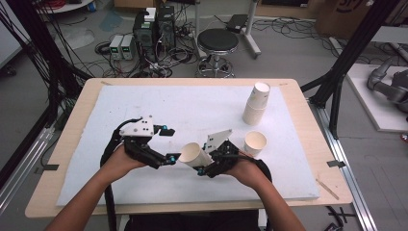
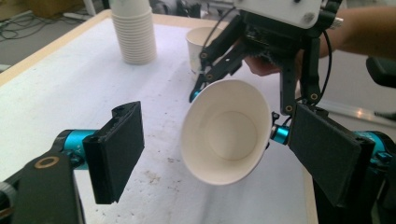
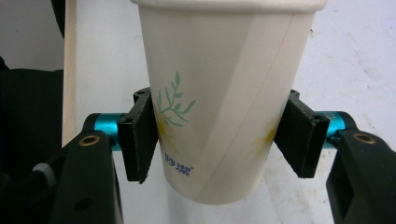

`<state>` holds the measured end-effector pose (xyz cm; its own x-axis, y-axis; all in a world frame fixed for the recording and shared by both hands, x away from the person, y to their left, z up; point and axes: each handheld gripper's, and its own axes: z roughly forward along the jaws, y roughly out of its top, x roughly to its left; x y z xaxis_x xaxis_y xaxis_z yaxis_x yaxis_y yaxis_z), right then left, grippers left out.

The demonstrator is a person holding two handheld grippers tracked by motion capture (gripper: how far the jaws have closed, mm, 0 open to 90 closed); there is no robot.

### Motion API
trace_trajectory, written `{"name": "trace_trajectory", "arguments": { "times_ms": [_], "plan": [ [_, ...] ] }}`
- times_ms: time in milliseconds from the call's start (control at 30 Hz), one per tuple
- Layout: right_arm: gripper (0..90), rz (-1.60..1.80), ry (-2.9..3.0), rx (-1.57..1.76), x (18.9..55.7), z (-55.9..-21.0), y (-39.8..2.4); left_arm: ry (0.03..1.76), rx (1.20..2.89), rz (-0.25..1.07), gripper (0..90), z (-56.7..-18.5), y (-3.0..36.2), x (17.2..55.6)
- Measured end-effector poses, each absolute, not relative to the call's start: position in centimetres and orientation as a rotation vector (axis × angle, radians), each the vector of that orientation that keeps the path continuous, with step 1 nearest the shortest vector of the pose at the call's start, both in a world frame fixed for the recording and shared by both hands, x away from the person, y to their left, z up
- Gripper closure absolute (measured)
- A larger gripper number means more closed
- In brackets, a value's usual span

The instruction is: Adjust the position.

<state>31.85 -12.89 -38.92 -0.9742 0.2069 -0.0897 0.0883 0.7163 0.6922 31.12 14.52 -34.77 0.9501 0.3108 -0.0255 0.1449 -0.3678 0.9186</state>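
A white paper cup [image 1: 195, 155] with a green leaf print lies tilted on its side above the white board. My right gripper [image 1: 206, 162] is shut on it. In the right gripper view both pads [image 3: 140, 140] press the cup's [image 3: 219, 93] lower wall. The cup's open mouth [image 2: 224, 133] faces my left gripper [image 2: 222, 149], which is open, one pad on each side of the rim and neither touching it. In the high view the left gripper [image 1: 169, 144] sits just left of the cup's mouth.
A tall stack of paper cups [image 1: 256, 103] stands at the board's far right, with a single upright cup [image 1: 255, 143] in front of it, close behind my right hand. The white foam board [image 1: 192, 106] covers most of the wooden table. A stool stands beyond the table.
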Motion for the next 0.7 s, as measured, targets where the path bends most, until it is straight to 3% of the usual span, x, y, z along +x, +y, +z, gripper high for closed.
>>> {"name": "trace_trajectory", "arguments": {
  "times_ms": [700],
  "plan": [
    [36.7,1.388,2.544,0.428,30.7,-41.1,-16.3,0.562,1.751,0.275,18.3,-40.4,17.7,30.7]
  ]
}}
